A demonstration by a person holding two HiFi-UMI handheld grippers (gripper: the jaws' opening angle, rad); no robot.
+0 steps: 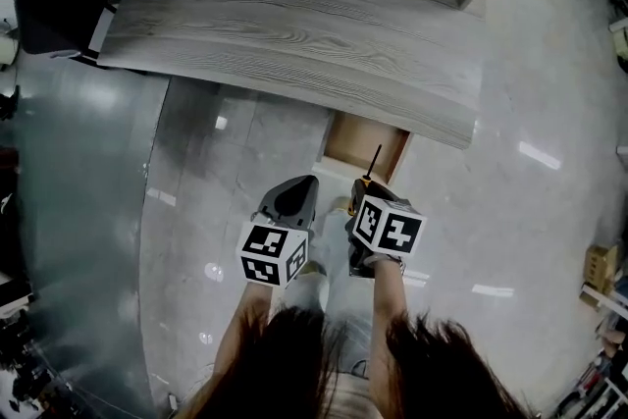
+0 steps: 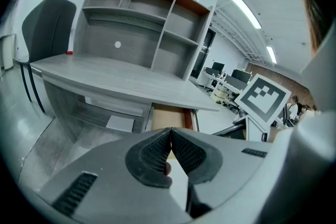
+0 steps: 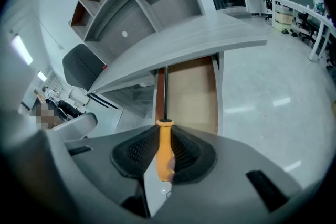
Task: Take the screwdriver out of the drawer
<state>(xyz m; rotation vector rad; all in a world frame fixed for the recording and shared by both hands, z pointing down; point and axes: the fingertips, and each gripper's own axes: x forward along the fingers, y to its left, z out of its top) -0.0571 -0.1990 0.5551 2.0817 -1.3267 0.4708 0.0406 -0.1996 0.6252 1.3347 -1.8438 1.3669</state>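
- The grey wood-grain counter (image 1: 294,44) is the big thing to mind. Its front edge overhangs the drawer, so I'd bring the screwdriver (image 3: 165,149) back toward the body and low first. Going straight up could knock the shaft on the underside.
- The drawer (image 3: 191,92) stands pulled out under that edge, and its brown bottom is bare as far as I can see. In the right gripper view the shaft lines up along the drawer's left wall, so a sideways swing to the left looks risky. Pull along the drawer's length instead.
- The right claw (image 3: 164,136) is clamped on the orange handle, one pad on either side. It hangs over the floor (image 1: 510,113) just in front of the drawer. The grip looks centred, so no need to regrip imo, just don't ease the squeeze.
- The left claw (image 2: 170,136) has its pads pressed together with nothing between them, just beside the right one. It's got no job in this step, so I'd hold it off to the side, out of the shaft's path.
- The screwdriver itself has its handle in the right claw and its dark shaft pointing ahead at the drawer. From the head view the tip sits over the drawer's front end, but I can't tell if it's above the rim or a bit inside. I'd call the job nearly done: draw back until the tip clears the front.
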